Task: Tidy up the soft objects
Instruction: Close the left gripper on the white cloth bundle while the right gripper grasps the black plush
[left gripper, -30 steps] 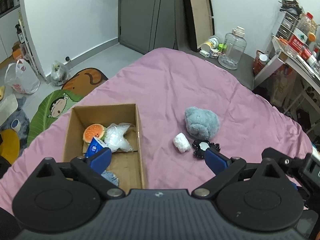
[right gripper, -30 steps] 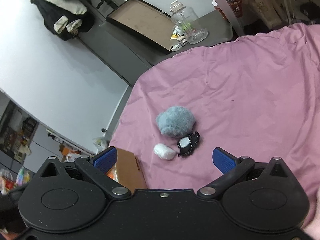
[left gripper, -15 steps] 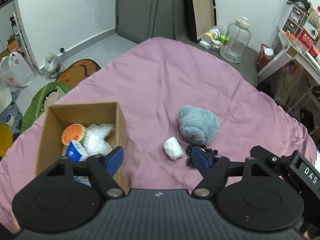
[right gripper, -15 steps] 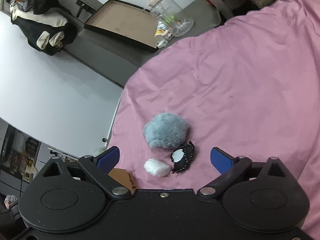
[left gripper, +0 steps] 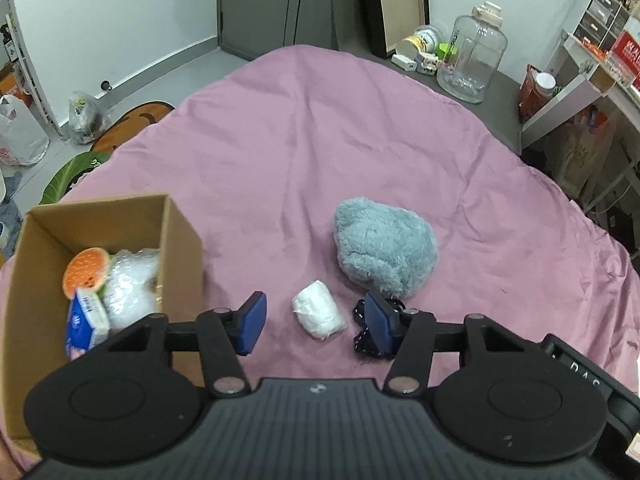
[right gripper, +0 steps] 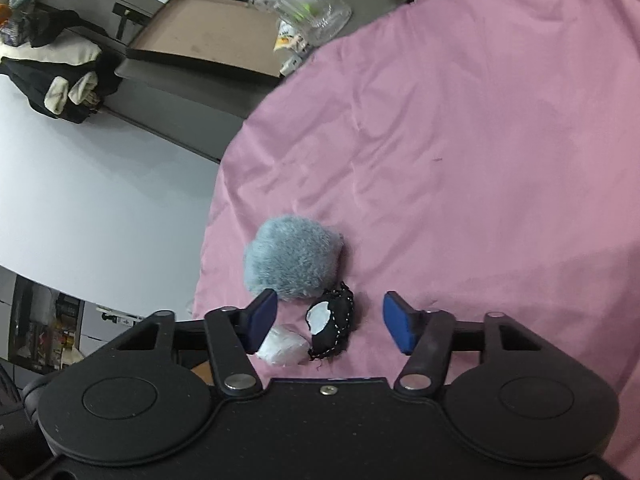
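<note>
On the pink bedspread (left gripper: 320, 152) lie a fluffy grey-blue plush (left gripper: 385, 249), a small white bundle (left gripper: 318, 314) and a black piece with a white patch (right gripper: 330, 325). My left gripper (left gripper: 316, 322) hovers over the white bundle, which sits between its closing blue pads without touching them. My right gripper (right gripper: 330, 320) is closing too, with the black piece (left gripper: 362, 340) between its pads and clear of both. The plush (right gripper: 292, 262) lies just beyond both grippers. A cardboard box (left gripper: 176, 248) at the left holds an orange round toy (left gripper: 86, 274), a clear bag and a blue packet.
Past the bed's far edge stand a large clear jar (left gripper: 472, 60), small containers and a framed board (left gripper: 396, 0) against the wall. Shelving (left gripper: 592, 60) fills the right side. Bags and cartoon floor mats (left gripper: 80, 160) lie on the floor at the left.
Both grippers have come down toward the bed and their jaws have narrowed. The left one shifted right from over the box to the white bundle; the right one rolled and closed in on the black piece.
</note>
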Available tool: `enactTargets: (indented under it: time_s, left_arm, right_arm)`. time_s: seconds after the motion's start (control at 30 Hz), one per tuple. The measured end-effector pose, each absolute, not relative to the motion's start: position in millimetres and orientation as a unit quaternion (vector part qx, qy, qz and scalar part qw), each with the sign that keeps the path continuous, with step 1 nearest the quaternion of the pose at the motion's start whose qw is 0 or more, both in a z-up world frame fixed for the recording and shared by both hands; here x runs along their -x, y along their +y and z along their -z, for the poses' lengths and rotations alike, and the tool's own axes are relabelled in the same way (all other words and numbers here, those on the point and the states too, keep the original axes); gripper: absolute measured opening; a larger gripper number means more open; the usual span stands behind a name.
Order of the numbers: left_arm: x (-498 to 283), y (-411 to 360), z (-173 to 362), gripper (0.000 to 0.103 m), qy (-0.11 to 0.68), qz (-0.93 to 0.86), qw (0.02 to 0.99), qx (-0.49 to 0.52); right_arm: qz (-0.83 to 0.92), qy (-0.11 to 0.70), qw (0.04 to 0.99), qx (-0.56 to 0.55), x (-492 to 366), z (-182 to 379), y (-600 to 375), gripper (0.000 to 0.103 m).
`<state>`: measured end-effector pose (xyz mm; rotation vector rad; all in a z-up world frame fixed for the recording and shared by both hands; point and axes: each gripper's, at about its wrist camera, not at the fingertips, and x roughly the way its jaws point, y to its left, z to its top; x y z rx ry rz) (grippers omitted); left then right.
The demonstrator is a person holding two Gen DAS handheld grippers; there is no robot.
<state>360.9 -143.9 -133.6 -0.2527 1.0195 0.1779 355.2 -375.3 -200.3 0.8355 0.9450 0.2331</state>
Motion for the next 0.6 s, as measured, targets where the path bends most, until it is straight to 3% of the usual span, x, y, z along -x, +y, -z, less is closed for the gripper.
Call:
enactTargets:
  time_s: [0.43, 0.6]
  left_arm:
    - [-389.6, -152.5, 182.6, 0.046, 0.529, -0.091, 0.837, 0.103]
    - [-393.9, -148.4, 194.6, 0.040, 0.541, -0.095, 0.828, 0.111]
  right_arm:
    - [-0.119, 0.469, 0.787, -0.383, -376.7, 226.4, -363.2, 0.043]
    - [-0.129, 0.476, 0.783, -0.380, -380.8, 231.8, -356.3, 0.028]
